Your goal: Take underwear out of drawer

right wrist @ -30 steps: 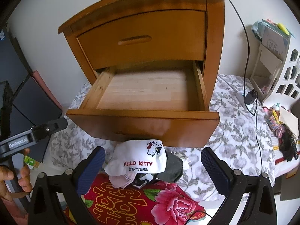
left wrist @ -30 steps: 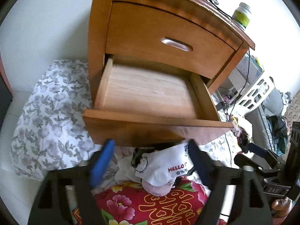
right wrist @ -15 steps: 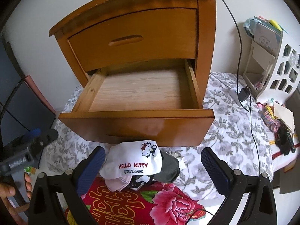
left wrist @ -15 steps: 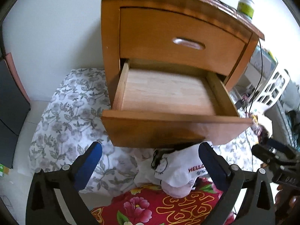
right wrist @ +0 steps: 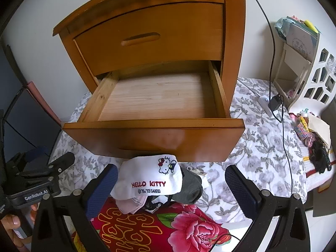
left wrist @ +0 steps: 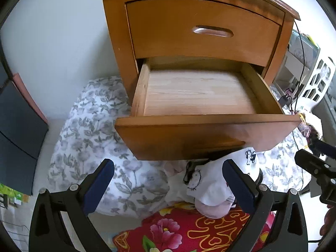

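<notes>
A wooden nightstand point(right wrist: 159, 42) fills the upper middle of both views. Its upper drawer point(right wrist: 151, 40) is closed; the lower drawer point(right wrist: 155, 130) is pulled out, showing only its bare pale wood bottom.

The underwear point(right wrist: 151, 182) lies in a small pile outside the drawer, just below its front panel at the lower middle of the frame. On top is a white piece with a cartoon cat and red "HELLO KITTY" lettering; a grey piece point(right wrist: 189, 187), a pink one and a dark one lie under and beside it. The pile rests where a grey-flowered white sheet point(right wrist: 252, 147) meets a red flowered cloth point(right wrist: 184, 231).

In the right wrist view, the right hand-held gripper point(right wrist: 168, 187) has its blue-padded fingers wide apart, with the pile between them in the picture and neither pad pressing on it. The left hand-held gripper point(left wrist: 168, 183) is likewise spread wide and holds nothing; in its view the pile sits towards its right finger. Each gripper's black body shows at the edge of the other's view, with fingertips of a hand point(right wrist: 12, 220) at lower left.

At the right of the frame a black cable point(right wrist: 273, 63) runs down to a plug, beside a white openwork rack point(right wrist: 315, 79).
</notes>
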Available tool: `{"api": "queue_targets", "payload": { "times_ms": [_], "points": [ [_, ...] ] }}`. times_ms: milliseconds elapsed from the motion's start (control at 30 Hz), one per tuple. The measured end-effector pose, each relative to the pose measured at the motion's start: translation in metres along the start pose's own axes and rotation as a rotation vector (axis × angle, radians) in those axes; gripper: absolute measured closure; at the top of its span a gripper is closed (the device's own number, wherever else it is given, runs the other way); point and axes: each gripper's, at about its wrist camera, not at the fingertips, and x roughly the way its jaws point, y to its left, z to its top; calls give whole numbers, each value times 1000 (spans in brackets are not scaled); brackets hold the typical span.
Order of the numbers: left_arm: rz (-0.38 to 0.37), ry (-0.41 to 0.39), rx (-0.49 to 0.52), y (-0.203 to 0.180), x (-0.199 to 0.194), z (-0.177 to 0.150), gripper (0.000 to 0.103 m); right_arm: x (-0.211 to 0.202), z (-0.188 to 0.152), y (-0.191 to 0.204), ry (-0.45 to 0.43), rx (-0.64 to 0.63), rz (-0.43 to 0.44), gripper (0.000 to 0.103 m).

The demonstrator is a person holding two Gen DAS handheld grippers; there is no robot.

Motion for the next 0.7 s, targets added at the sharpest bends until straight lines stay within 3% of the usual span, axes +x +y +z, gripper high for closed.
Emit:
{"api": "queue_targets", "payload": {
  "times_ms": [233,700],
  "points": [
    [25,-7,-8,0,-4,0,1,-1,1,1,-8,-7,-5,0],
    [2,-44,-8,-3,-14,3,1,-11,5,8,-42,-34,3,0]
  ]
}}
